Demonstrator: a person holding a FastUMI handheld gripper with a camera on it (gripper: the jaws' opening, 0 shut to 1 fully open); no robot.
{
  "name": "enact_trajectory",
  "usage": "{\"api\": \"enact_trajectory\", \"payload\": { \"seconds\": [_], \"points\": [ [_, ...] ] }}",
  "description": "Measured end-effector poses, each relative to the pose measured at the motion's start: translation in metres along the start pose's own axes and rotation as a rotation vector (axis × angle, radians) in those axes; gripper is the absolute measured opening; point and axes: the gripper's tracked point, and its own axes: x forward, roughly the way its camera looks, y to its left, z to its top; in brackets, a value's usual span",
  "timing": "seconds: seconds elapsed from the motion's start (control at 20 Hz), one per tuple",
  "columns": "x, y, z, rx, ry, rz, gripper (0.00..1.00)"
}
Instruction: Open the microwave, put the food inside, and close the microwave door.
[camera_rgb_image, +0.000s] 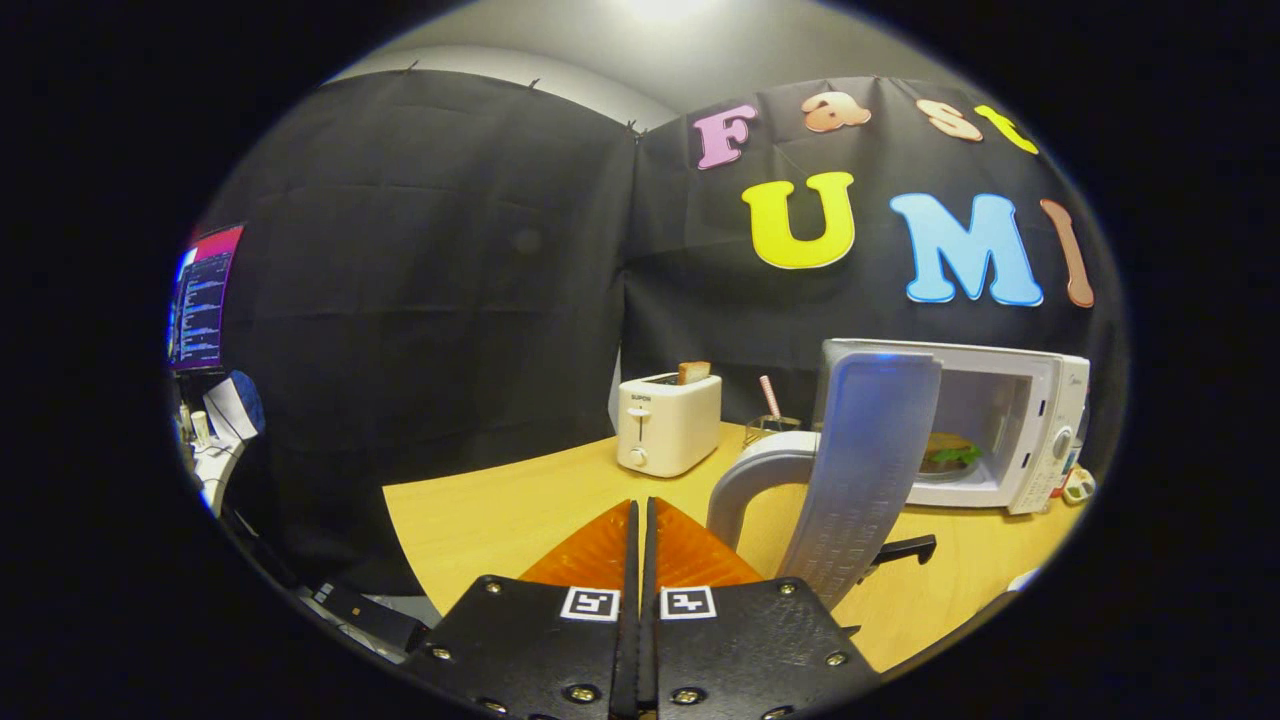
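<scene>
A white microwave (1040, 440) stands on the wooden table (500, 520), beyond my fingers and to their right. Its door (865, 470) is swung open toward me, nearly edge-on, and the curved grey handle (745, 480) faces my side. Inside the cavity a sandwich with green leaves (948, 453) rests on a plate. My gripper (640, 508) is shut, fingers pressed together with nothing between them. It hovers over the table, just left of the handle and apart from it.
A white toaster (668, 422) holding a slice of toast stands straight ahead near the booth wall. A pink striped stick (770, 398) rises behind the door. A small black piece (905, 548) lies under the door. A lit monitor (203, 300) is far left.
</scene>
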Motion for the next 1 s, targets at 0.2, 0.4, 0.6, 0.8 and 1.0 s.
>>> {"api": "enact_trajectory", "payload": {
  "seconds": [0.2, 0.4, 0.6, 0.8, 1.0],
  "points": [
    [-0.014, -0.052, 0.003, 0.012, 0.001, -0.104, 0.01],
    [-0.024, -0.122, 0.007, 0.021, -0.009, -0.241, 0.01],
    [-0.029, -0.192, 0.009, 0.027, -0.004, -0.367, 0.01],
    [-0.029, -0.259, 0.01, 0.06, -0.001, -0.484, 0.01],
    [-0.018, -0.321, 0.011, 0.072, 0.012, -0.59, 0.01]
  ]
}}
